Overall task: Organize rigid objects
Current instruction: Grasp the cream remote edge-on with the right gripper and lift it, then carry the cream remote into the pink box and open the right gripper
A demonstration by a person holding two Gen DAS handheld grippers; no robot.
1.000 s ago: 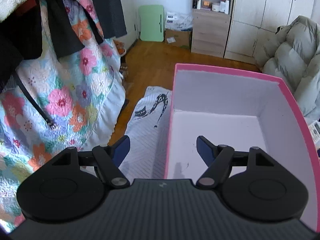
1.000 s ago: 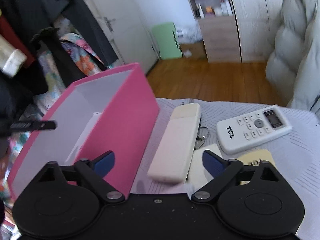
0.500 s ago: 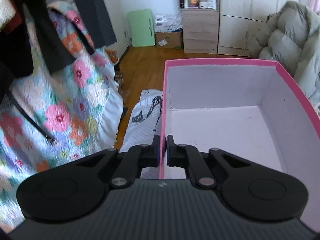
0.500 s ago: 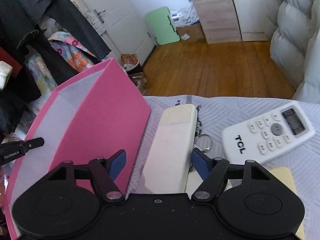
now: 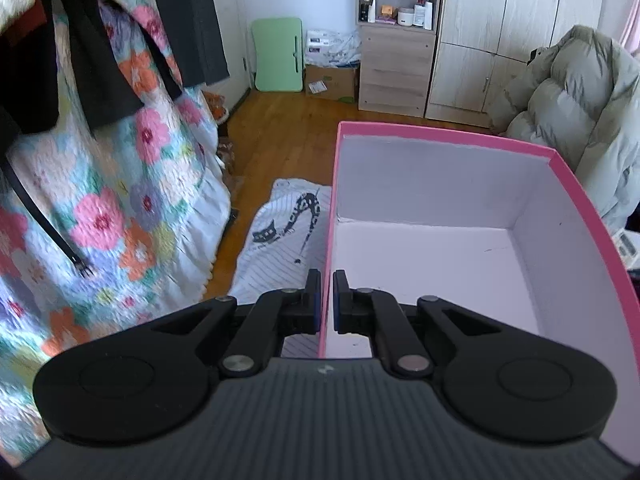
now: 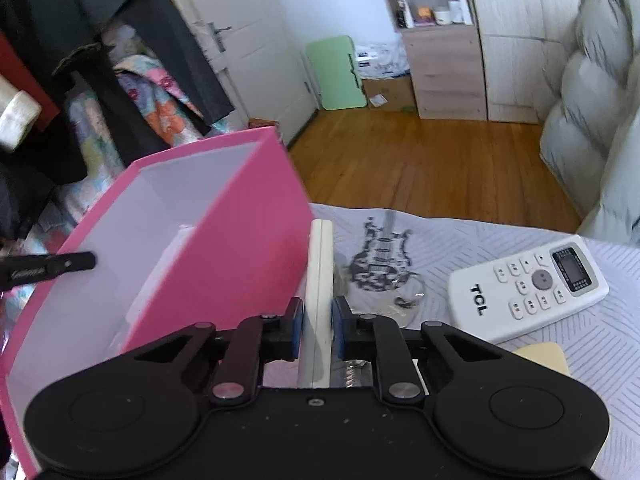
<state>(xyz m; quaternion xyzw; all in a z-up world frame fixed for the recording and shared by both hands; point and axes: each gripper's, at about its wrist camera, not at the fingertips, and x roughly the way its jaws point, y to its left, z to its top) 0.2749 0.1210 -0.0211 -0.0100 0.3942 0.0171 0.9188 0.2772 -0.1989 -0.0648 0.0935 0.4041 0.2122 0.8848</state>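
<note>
A pink box with a white inside stands on the patterned cloth; nothing lies in the part of it I see. My left gripper is shut on the box's left wall. The box also shows in the right wrist view, at the left. My right gripper is shut on a cream remote, turned on its edge beside the box's right wall. A white TCL remote lies to the right on the cloth.
Keys on a ring lie on the cloth just right of the cream remote. A yellow pad lies in front of the TCL remote. A flowered quilt hangs left of the box. A padded coat lies at the right.
My left gripper has closed on the box's left wall. My right gripper has closed on the cream remote and turned it from flat onto its edge.
</note>
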